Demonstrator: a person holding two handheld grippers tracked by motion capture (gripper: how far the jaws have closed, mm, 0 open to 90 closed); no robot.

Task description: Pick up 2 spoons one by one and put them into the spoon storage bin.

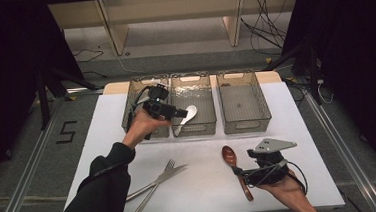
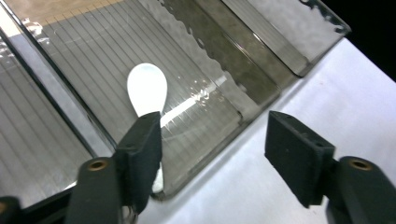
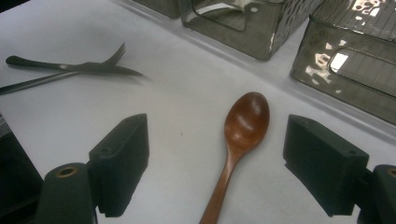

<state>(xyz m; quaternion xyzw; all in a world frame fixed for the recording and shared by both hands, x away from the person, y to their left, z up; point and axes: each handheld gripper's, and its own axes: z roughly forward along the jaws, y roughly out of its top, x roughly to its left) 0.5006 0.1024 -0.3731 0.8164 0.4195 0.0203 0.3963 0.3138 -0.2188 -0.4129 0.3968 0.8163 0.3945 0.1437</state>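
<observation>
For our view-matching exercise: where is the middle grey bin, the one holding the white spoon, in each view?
High view: middle bin, centre of the back row.
Left gripper view: upper left, running to the bottom edge.
Right gripper view: top edge, centre.
Shared landmark: white table.

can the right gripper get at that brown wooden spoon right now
Probably yes: the right gripper is open, the wooden spoon lies flat between its jaws, and nothing sits on the spoon.
</observation>
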